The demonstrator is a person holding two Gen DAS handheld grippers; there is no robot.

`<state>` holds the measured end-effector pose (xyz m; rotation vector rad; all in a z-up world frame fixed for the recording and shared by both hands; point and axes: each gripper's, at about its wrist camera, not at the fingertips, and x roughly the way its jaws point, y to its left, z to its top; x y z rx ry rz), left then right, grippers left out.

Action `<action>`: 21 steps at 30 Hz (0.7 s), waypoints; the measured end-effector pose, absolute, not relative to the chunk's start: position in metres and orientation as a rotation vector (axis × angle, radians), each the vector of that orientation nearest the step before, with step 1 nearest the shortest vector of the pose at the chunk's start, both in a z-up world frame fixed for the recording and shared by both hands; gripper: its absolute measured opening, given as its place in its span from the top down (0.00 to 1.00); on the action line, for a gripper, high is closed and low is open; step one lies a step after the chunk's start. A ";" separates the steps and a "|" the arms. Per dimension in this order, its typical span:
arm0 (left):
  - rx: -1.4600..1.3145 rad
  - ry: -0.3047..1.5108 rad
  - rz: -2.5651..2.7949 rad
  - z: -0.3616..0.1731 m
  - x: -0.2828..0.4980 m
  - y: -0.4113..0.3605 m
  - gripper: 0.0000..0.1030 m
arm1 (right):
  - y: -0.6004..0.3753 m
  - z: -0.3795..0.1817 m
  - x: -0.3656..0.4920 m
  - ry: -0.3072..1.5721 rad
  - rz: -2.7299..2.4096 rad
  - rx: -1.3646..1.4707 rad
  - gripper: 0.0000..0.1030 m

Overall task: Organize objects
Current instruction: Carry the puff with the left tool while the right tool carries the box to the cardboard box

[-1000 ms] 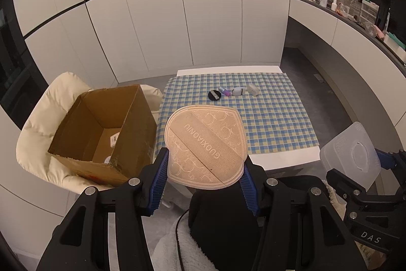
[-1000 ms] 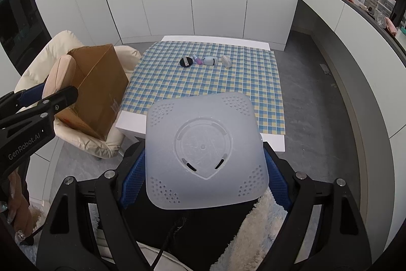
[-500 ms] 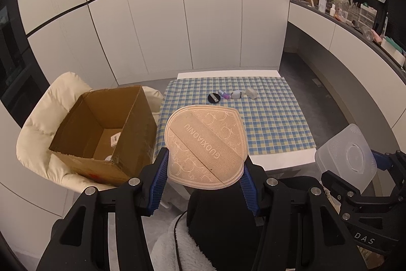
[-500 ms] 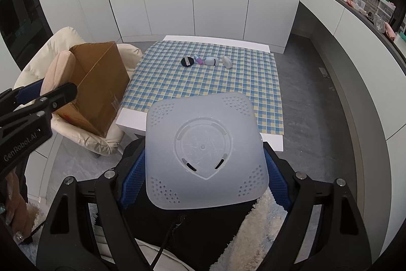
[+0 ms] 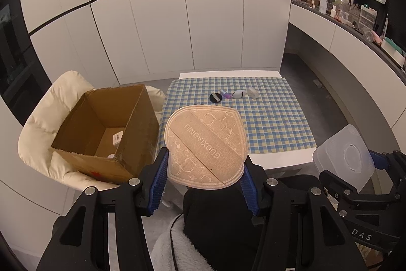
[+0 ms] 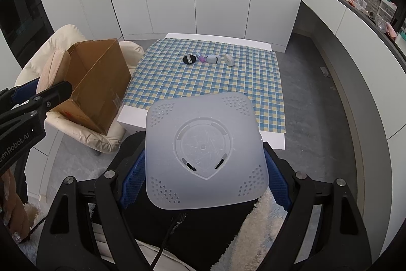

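Beige puff [image 5: 206,147]: left gripper [image 5: 204,178] pinching | translucent lid [image 6: 205,156]: right gripper [image 6: 203,184] pinching | table: maybe four items [image 6: 208,59]

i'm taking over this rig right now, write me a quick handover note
Left gripper: shut on a beige teardrop-shaped embossed pad, held in the air beside the open brown cardboard box on the cream padded chair.
Right gripper: shut on a frosted translucent square plastic cover, also in the air.
Done: both pieces picked up.
Left: neither is placed yet. Four small items, including a round black disc, sit in a row on the blue-and-yellow checked tablecloth.
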<state>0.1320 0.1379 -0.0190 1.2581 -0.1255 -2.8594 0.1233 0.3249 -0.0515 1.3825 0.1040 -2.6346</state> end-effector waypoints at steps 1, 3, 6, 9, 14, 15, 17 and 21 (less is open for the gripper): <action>1.256 -0.123 -2.856 -0.019 0.132 0.137 0.49 | 0.324 -0.051 0.123 0.107 -2.631 1.381 0.18; 1.254 -0.114 -2.846 -0.019 0.133 0.133 0.49 | 0.321 -0.051 0.123 0.114 -2.624 1.378 0.18; 1.251 -0.101 -2.826 -0.020 0.136 0.125 0.49 | 0.315 -0.051 0.122 0.130 -2.608 1.366 0.18; 1.245 -0.087 -2.801 -0.021 0.139 0.116 0.49 | 0.306 -0.051 0.122 0.148 -2.585 1.353 0.18; 1.230 -0.051 -2.752 -0.021 0.144 0.099 0.49 | 0.283 -0.051 0.120 0.191 -2.536 1.325 0.18; 1.226 -0.038 -2.738 -0.021 0.145 0.093 0.49 | 0.278 -0.051 0.119 0.202 -2.525 1.318 0.18; 1.223 -0.021 -2.717 -0.021 0.148 0.085 0.49 | 0.268 -0.051 0.119 0.220 -2.503 1.306 0.18; 1.204 0.009 -2.675 -0.020 0.156 0.066 0.49 | 0.248 -0.053 0.118 0.248 -2.453 1.286 0.18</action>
